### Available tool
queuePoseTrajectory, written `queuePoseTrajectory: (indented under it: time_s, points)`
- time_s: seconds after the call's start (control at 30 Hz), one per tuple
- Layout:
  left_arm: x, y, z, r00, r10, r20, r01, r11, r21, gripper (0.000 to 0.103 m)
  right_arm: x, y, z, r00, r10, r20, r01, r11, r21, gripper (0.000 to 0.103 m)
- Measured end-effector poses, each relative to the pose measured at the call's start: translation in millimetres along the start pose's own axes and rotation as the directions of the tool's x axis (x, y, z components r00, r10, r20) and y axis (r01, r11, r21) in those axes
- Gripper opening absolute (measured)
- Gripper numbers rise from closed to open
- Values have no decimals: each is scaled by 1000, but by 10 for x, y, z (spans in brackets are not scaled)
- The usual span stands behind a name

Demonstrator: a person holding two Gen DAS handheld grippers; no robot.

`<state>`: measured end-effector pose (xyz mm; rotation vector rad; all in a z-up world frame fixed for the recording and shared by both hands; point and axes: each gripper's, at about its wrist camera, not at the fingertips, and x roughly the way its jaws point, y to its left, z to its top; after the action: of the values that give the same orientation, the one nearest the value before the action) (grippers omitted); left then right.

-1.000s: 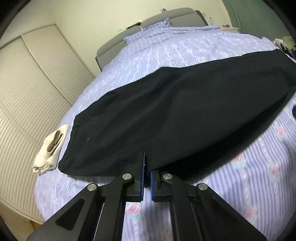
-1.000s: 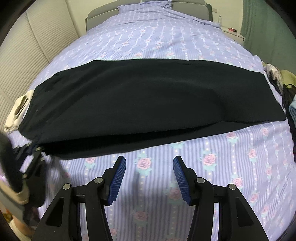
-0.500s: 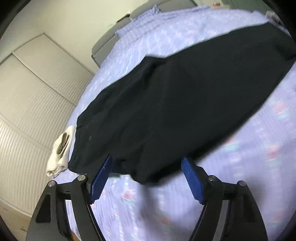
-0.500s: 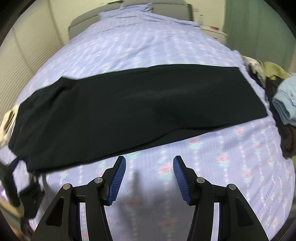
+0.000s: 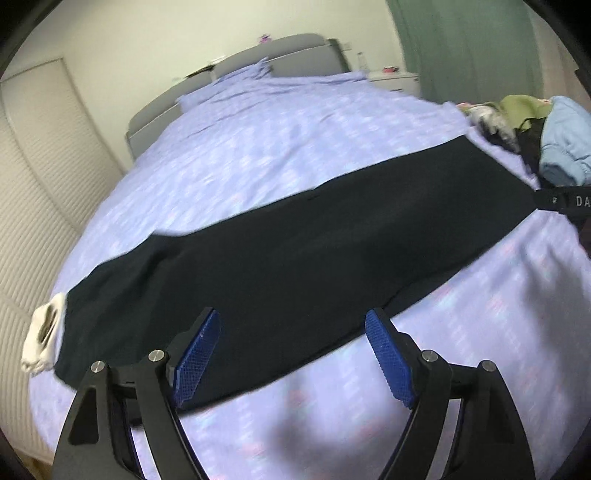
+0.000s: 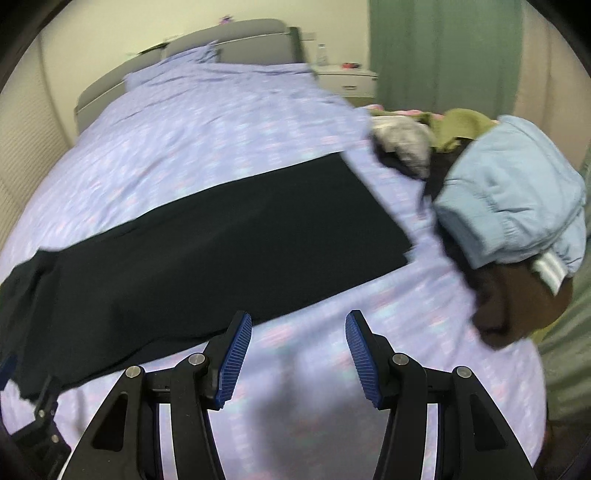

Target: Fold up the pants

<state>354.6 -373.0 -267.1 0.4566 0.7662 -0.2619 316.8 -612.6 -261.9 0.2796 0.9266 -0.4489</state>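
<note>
Pants (image 5: 314, 254) matt black cloth; bedsheet (image 5: 295, 147) soft printed cloth; tongs' pads (image 5: 388, 363) ribbed.

You can read only "DA", white letters on a black strap (image 5: 565, 201), far right of your left gripper (image 5: 291, 354).

A lilac floral bedspread (image 5: 295, 140) is spread over a bed with a grey headboard (image 6: 236, 35). A white folded garment (image 5: 42, 338) is laid at its left edge; mixed clothes, topped by a pale-blue garment (image 6: 513, 192), are heaped at the right. A green curtain (image 6: 443, 51) is hung behind.
</note>
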Motion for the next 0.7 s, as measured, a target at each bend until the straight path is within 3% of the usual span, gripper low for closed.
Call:
queuePoseTrajectory:
  time_s: [0.27, 0.43, 0.5, 0.6, 0.7]
  points:
    - [259, -693, 429, 998, -62, -7, 62, 998, 20, 81, 589, -575, 285, 998, 31, -58, -29, 999, 34, 52]
    - [369, -997, 559, 995, -93, -23, 93, 995, 21, 81, 846, -691, 384, 994, 63, -92, -63, 998, -1, 51]
    - [400, -1073, 593, 995, -94, -24, 94, 995, 19, 81, 902, -721, 437, 992, 73, -103, -75, 997, -14, 46]
    - [454, -1138, 660, 996, -91, -27, 91, 996, -6, 81, 959, -703, 596, 991, 92, -96, -100, 992, -81, 44]
    - [532, -1165, 753, 995, -91, -46, 89, 995, -51, 81, 1138, -699, 755, 981, 131, -141, -147, 983, -108, 44]
